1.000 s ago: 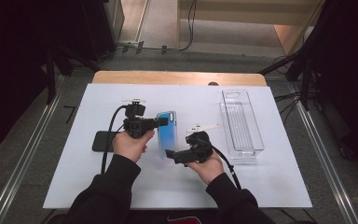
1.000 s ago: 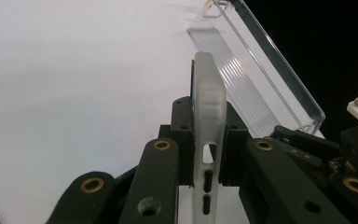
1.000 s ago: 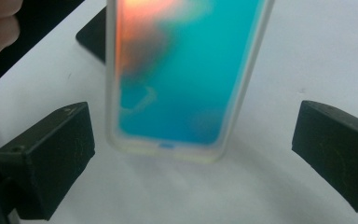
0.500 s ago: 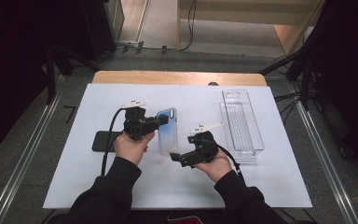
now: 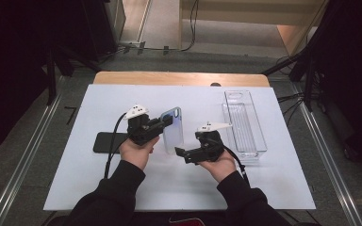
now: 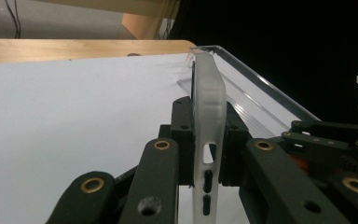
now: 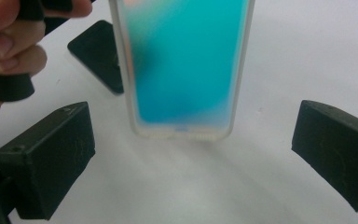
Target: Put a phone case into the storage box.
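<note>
A translucent, blue-tinted phone case point(image 5: 172, 132) is held on edge above the white table. My left gripper point(image 5: 166, 121) is shut on it, and in the left gripper view both jaws press the case point(image 6: 209, 107) on its two faces. My right gripper point(image 5: 180, 153) is just right of the case and points at it, open. In the right gripper view its black pads point(image 7: 51, 158) stand far apart, with the case's lower end point(image 7: 186, 70) ahead of them, untouched. A black phone point(image 5: 107, 141) lies flat on the table left of the person's left hand.
A clear, long plastic tray point(image 5: 245, 123) stands at the right side of the white table top point(image 5: 122, 99), close behind the right gripper. The wooden table edge point(image 5: 179, 78) runs along the back. Dark stands and cables surround the table.
The case has tilted slightly in the left gripper's hold and looks paler from above. Both hands stay about where they were.
</note>
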The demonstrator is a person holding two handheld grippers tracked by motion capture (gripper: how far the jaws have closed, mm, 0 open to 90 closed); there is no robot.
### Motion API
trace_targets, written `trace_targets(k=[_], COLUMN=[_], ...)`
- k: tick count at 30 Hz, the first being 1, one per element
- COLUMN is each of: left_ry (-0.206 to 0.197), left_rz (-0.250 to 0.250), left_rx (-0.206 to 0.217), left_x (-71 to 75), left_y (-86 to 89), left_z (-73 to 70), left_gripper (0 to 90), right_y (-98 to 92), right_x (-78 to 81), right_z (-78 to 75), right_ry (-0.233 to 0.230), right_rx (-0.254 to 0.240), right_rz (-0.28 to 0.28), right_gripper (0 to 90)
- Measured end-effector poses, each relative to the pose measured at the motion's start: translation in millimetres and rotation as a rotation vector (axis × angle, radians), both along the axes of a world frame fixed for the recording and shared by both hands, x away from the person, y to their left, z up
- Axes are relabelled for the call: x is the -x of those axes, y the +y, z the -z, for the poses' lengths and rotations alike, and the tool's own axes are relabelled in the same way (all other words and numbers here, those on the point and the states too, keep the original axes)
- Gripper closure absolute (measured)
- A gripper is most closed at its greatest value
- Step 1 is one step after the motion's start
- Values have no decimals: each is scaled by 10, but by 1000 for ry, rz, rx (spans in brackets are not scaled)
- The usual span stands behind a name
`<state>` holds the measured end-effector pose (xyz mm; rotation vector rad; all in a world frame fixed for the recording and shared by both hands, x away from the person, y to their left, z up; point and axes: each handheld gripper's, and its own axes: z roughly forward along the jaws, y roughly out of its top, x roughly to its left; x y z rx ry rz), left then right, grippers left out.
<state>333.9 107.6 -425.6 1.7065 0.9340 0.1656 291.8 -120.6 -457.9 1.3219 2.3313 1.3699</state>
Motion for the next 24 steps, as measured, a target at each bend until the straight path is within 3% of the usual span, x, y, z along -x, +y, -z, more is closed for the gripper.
trace_targets(k=[9,24], left_ry=[4,30], left_rz=[35,81], left_rx=[-1,9], left_x=[99,213], left_y=[-137,-289], left_z=[-15,-14], left_gripper=[808,807], right_y=[0,41], right_x=[18,6], right_z=[-63,-86], right_ry=[-49,-60], right_rx=[-24,-42], right_rz=[61,87], right_gripper=[0,0])
